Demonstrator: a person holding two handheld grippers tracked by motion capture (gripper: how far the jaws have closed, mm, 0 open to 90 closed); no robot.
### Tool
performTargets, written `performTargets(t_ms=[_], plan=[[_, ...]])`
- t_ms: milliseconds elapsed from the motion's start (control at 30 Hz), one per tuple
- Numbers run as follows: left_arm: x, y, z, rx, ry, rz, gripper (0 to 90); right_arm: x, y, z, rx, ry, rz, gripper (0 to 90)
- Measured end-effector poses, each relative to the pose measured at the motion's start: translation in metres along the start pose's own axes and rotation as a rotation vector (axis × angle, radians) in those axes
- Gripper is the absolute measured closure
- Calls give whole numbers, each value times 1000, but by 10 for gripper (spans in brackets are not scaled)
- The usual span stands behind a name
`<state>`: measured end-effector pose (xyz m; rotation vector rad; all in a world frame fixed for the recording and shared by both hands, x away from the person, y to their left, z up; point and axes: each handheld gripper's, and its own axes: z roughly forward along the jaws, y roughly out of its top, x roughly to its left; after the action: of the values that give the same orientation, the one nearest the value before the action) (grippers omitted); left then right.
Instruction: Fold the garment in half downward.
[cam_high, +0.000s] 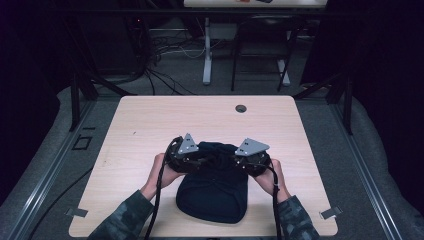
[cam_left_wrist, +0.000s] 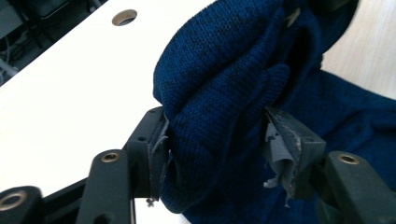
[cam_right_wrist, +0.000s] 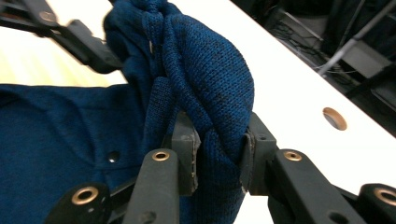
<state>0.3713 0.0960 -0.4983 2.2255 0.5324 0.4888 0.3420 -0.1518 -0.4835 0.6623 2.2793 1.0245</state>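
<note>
Done: far edge of my blue knit sweater (cam_high: 212, 192) bunched at 12 o'clock on the counter (cam_high: 150, 120).
Left claw (cam_left_wrist: 217, 135): spread — fabric loose between the pads.
Right claw (cam_right_wrist: 219, 151): pinching the fold.
Left: finish folding.

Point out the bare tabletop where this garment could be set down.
Free: the far half of the table between the blue knit garment and the round hole, plus strips along both side edges. Crowded: the near centre, where the left gripper and right gripper bunch the garment.
</note>
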Motion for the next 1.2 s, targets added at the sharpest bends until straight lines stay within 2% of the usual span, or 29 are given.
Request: performTargets(t_ms=[67, 100, 233, 567, 900, 1100, 1200], plan=[[-1, -6, 1, -6, 21, 7, 613, 1, 0, 0, 8, 11, -7, 697], [-1, -8, 0, -8, 16, 7, 640, 1, 0, 1, 23, 34, -8, 692], [-3, -13, -2, -27, 16, 9, 681, 2, -1, 0, 40, 64, -1, 675], [-11, -24, -8, -39, 16, 20, 687, 9, -3, -1, 63, 119, 7, 663], [-20, -28, -12, -28, 5, 45, 684, 14, -11, -3, 79, 149, 15, 655], [-24, -31, -12, -23, -5, 47, 681, 17, -16, -3, 87, 158, 16, 650], [-25, -33, -12, -21, -25, 35, 680, 19, -20, -3, 94, 169, 21, 644]])
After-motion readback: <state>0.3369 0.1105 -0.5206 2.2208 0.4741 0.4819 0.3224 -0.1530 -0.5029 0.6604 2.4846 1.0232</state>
